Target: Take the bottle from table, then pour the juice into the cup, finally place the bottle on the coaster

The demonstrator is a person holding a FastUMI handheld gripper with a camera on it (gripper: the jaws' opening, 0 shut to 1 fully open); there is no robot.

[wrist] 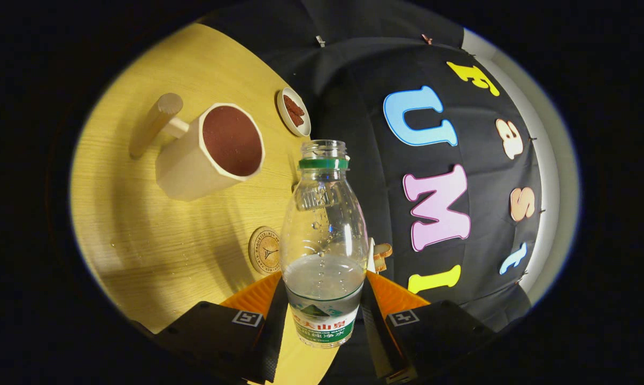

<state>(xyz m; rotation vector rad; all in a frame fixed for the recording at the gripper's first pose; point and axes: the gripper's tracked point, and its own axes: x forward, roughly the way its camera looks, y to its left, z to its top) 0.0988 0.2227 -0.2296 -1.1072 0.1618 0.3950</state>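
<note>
A clear plastic bottle (324,240) sits closest to the camera, clamped between the two fingers (324,310) of the gripper, one finger pressing on each side of its lower body at the label. The bottle has no cap; a green ring circles its open neck. Clear liquid fills the lower part, and droplets cling to the inside above the liquid line. The scene appears tilted, so the wooden worktop (140,230) slopes away behind the bottle, on the left of the fingers.

Just beside the bottle, on its left, a small round wooden coaster (264,249) lies flat on the worktop, partly hidden by the bottle's body. Beyond the fingers and further left stands a pale faceted cup (209,152) with a dark reddish-brown interior and a cylindrical wooden handle sticking out of its far side. Near the cup, at the worktop's far edge, rests a small shallow dish (293,111) holding reddish-brown pieces.
</note>
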